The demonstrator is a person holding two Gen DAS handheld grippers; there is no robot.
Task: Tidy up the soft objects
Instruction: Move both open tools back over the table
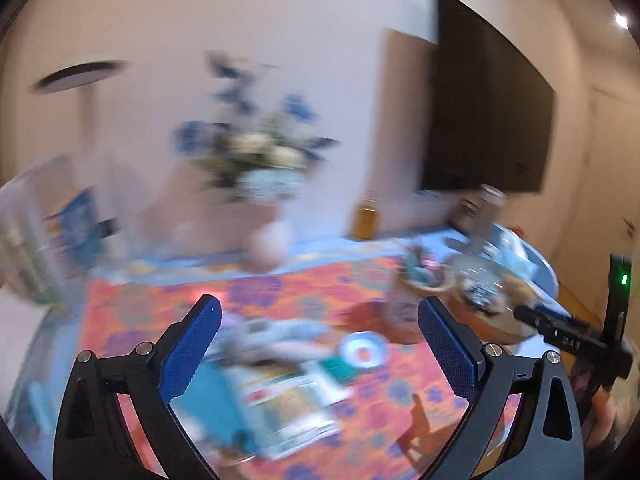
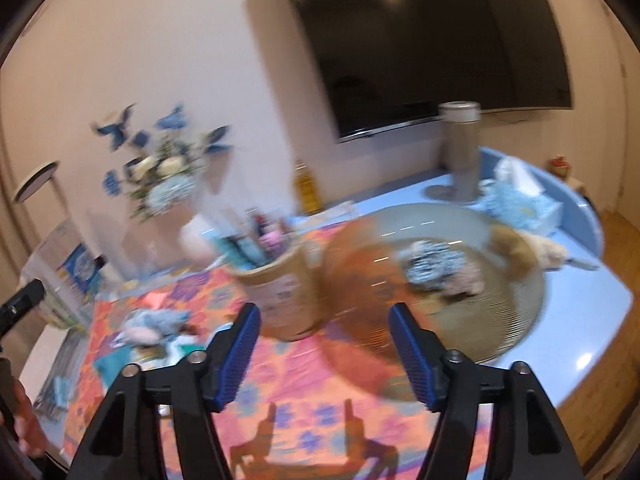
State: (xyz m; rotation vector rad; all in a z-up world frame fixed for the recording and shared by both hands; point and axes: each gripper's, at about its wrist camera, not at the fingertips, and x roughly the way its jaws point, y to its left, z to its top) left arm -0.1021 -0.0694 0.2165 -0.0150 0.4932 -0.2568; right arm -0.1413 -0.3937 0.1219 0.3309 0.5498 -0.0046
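In the left wrist view my left gripper (image 1: 320, 302) stands open above the orange flowered tablecloth (image 1: 256, 292), nothing between its blue pads. Just beyond it lies a blurred heap of pale blue and pink soft toys (image 1: 276, 336). In the right wrist view my right gripper (image 2: 324, 308) is open and empty too, in front of a wide round basket (image 2: 516, 320). The basket holds a black-and-white patterned soft thing (image 2: 434, 266), and a tan plush toy (image 2: 524, 248) lies over its far rim. The same blue and pink toys (image 2: 156, 326) lie at the left.
A tan cylinder holder (image 2: 280, 284) full of pens stands beside the basket. Behind are a flower vase (image 2: 168, 184), a flask (image 2: 460, 148) and a tissue box (image 2: 520, 200). Booklets (image 1: 288, 404) and a small round dish (image 1: 362, 350) lie under the left gripper.
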